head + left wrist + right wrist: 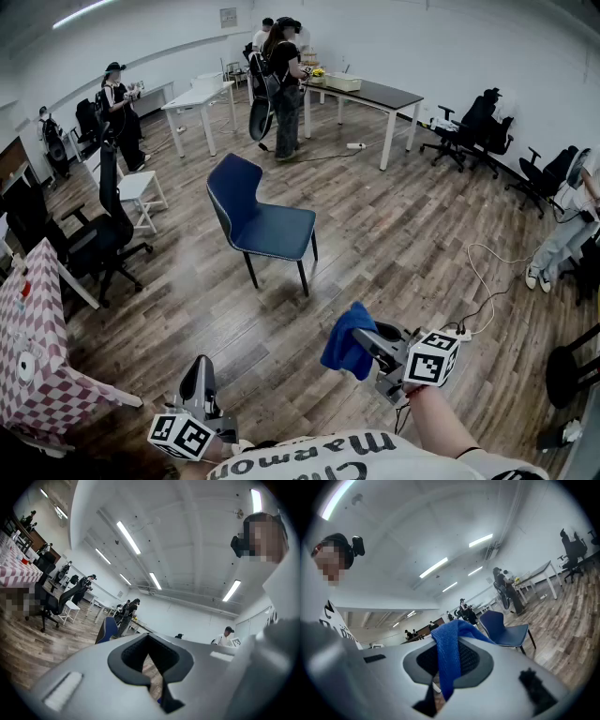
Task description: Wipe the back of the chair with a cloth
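Jaws of the right gripper (pixel 364 345) clench a blue cloth (pixel 343 339); the left gripper (pixel 199 364) is closed on nothing, and the chair (pixel 260 214) stands well apart.

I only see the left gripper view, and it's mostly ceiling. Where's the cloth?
Observer: The blue cloth is pinched in the right gripper, low at the right of the head view.
Child: Is it touching the chair?
Observer: No. The blue chair stands apart on the wood floor, ahead of both grippers.
Child: Which way is the chair turned?
Observer: Its backrest is at the left, and its seat points right.
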